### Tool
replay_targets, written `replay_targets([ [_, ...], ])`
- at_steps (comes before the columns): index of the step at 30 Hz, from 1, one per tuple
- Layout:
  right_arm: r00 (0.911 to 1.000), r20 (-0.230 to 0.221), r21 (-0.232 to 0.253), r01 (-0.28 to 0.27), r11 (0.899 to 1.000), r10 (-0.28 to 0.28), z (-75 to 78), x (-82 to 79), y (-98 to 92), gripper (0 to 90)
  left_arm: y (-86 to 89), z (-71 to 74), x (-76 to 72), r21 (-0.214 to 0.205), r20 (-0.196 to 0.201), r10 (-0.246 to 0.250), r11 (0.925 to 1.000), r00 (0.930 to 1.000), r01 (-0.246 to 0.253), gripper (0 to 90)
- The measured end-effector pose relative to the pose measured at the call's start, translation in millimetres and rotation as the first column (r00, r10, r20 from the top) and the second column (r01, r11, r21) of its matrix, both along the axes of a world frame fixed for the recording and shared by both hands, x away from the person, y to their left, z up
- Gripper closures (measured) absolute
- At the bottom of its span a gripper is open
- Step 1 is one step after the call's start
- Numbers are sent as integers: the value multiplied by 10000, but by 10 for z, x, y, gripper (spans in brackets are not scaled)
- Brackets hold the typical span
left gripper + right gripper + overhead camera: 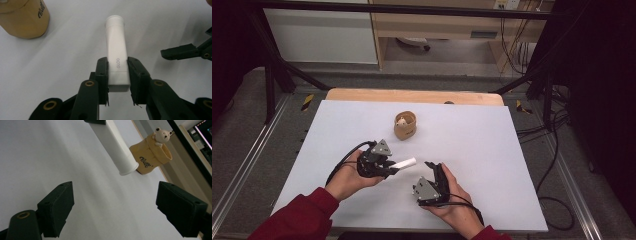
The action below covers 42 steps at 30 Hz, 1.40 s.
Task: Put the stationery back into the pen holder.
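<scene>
A white tube [116,55] marked "GLOO" is held by its flat end in my left gripper [118,85], which is shut on it; the capped end points away. In the high view the tube [405,163] sticks out to the right of the left gripper [388,169], just above the white table. My right gripper [435,172] is open a little to the tube's right, its jaws spread wide with nothing between them. In the right gripper view the tube [113,145] hangs ahead of the open gripper [125,206]. A tan cup with a small bear [405,125] stands farther back.
The white board [492,150] covers a wooden table. The tan cup [151,157] stands just beyond the tube's cap end, also at upper left in the left gripper view [23,18]. Cables [557,165] run over the floor to the right of the table.
</scene>
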State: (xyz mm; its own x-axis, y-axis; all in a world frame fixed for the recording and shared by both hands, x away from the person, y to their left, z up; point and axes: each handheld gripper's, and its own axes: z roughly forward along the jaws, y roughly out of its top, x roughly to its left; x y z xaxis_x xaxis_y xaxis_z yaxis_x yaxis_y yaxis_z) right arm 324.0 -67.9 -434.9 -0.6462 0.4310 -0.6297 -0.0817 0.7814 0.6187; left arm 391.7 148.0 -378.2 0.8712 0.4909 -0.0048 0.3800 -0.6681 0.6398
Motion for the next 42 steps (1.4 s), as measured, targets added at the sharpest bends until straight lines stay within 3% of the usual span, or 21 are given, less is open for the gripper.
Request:
replay_targets([
  [3,9999,163,-90,-42,10000,44,1,-15,12,174,-30,19,-3,42,-10,-20,10000,10000,20,713],
  [8,9990,282,-153,-338,9993,342,23,-44,12,284,-92,12,-25,306,188,-190,9994,9996,184,713],
  [16,9955,823,-667,-410,9969,464,10,-69,43,366,-121,8,-15,301,-61,-183,9994,9998,185,713],
  [17,9937,989,-1033,-432,9937,535,0,-78,47,388,-122,10,-14,289,-76,-163,9994,9998,165,713],
  [19,9906,1217,-1318,-456,9902,618,-8,-78,52,402,-125,10,-9,237,-122,-123,9996,9999,126,713],
  [26,9849,1616,-1607,-359,9863,622,-12,-49,93,442,-151,17,-21,202,-203,-173,9996,9996,177,713],
  [35,9730,2135,-2256,-377,9735,872,-50,-59,177,491,-193,47,-36,32,-192,-234,9997,9995,235,713],
  [36,9663,2338,-2511,-465,9668,1072,-41,-43,178,495,-200,48,-37,24,-206,-253,9997,9995,254,713],
  [38,9686,2290,-2445,-388,9689,966,-51,-48,190,501,-210,47,-39,-3,-221,-277,9996,9994,277,713],
  [42,9640,2480,-2542,-308,9667,959,-59,-43,198,511,-225,40,-42,-78,-236,-252,9997,9994,250,713],
])
